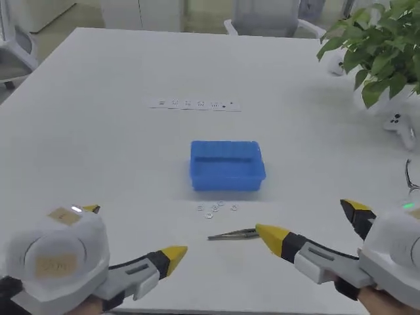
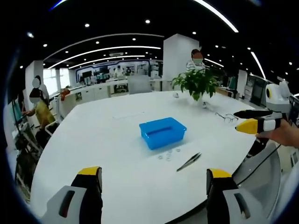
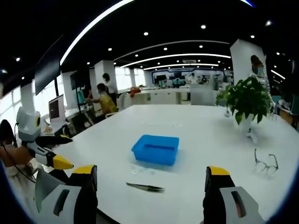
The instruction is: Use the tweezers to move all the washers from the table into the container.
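Steel, thin and slick: the tweezers [image 1: 233, 233] lie flat on the white desk [image 1: 98, 144], at 6 o'clock from the blue container [image 1: 227, 165]. The small washers [image 1: 215, 209] are scattered between the two, just off the container's near wall. The left gripper [image 1: 133, 231] and right gripper [image 1: 312, 220] hang spread wide and empty, at 9 and 3 o'clock from the tweezers. The tweezers look light, springy and likely to skate, so a hold across both arms near mid-length seems best. The tiny, flat washers will probably slide when nudged.
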Action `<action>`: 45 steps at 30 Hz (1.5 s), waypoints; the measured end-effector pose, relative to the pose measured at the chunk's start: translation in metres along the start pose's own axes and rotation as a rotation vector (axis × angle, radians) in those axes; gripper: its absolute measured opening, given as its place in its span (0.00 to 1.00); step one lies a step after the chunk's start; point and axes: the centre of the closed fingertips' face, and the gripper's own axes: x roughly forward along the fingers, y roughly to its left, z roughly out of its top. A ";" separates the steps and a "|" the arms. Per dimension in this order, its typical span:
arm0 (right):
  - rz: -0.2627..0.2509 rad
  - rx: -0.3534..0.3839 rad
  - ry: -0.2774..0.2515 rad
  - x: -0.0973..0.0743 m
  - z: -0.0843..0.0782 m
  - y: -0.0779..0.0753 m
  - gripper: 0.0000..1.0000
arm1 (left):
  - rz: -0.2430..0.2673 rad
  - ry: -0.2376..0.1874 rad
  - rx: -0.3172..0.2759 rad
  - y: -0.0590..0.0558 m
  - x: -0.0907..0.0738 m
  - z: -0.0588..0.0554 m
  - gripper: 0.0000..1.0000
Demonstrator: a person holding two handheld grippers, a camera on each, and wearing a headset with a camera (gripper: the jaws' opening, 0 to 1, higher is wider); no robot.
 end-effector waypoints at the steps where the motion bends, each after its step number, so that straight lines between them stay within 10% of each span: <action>1: -0.008 0.011 0.010 -0.001 -0.001 -0.001 0.95 | -0.003 -0.008 -0.003 0.001 0.000 0.002 0.95; 35: -0.004 -0.013 0.030 0.015 -0.003 -0.020 0.92 | 0.007 0.013 0.002 0.001 0.027 -0.001 0.90; 45: -0.006 -0.006 0.047 0.019 -0.010 -0.016 0.91 | -0.062 0.018 0.014 -0.008 0.033 0.003 0.83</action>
